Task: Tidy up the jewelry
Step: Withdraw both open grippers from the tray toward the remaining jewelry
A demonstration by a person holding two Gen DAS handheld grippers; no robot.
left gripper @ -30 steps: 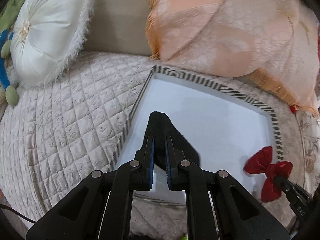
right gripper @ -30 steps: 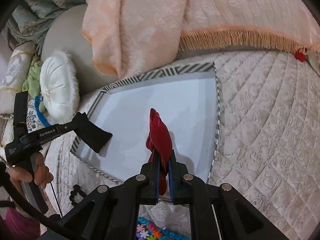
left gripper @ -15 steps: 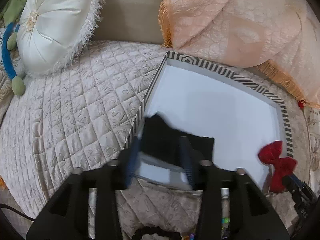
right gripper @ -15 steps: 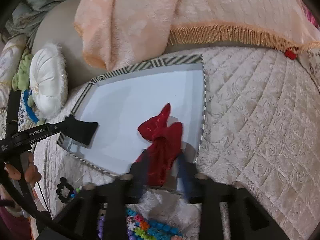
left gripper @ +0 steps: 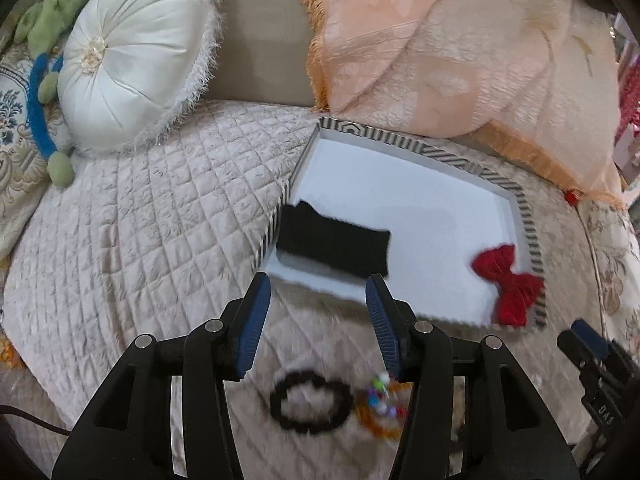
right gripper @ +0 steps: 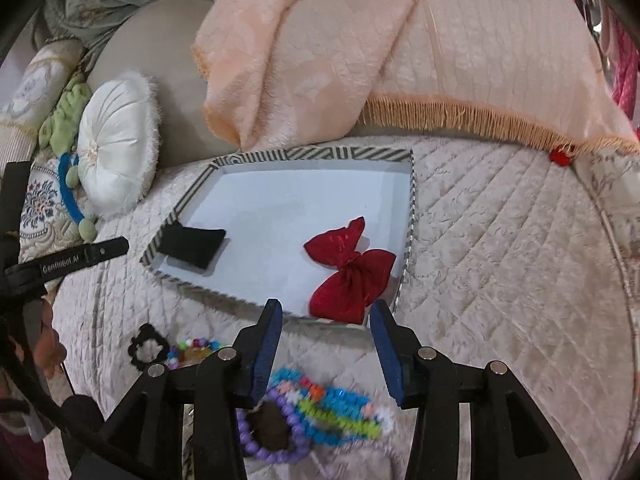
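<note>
Left-wrist view: the left gripper [left gripper: 318,312], lower centre of the frame, has its jaws opening wide with nothing between them. The black cloth piece [left gripper: 334,242] lies flat just beyond its tips, in the left corner of the striped-rim tray [left gripper: 532,240], one edge resting against the tray wall. The placement suggests that each sorted item gets its own corner. At the bottom of the frame, a black scrunchie [left gripper: 310,402] and a beaded bracelet [left gripper: 382,404] (blurred) sit on the quilted cover [left gripper: 132,232], outside the tray and apparently not yet sorted.

Right-wrist view: the right gripper [right gripper: 328,344], lower centre, stands spread and holds nothing. The red bow [right gripper: 352,270] lies just ahead of it in the tray's right-hand part, close to the rim and well apart from the black cloth piece. A heap of coloured bead strands [right gripper: 320,412] lies under the fingers at the bottom of the frame, probably the next pieces for the tray. At left, a hand [right gripper: 48,348] grips the other tool's handle.
</note>
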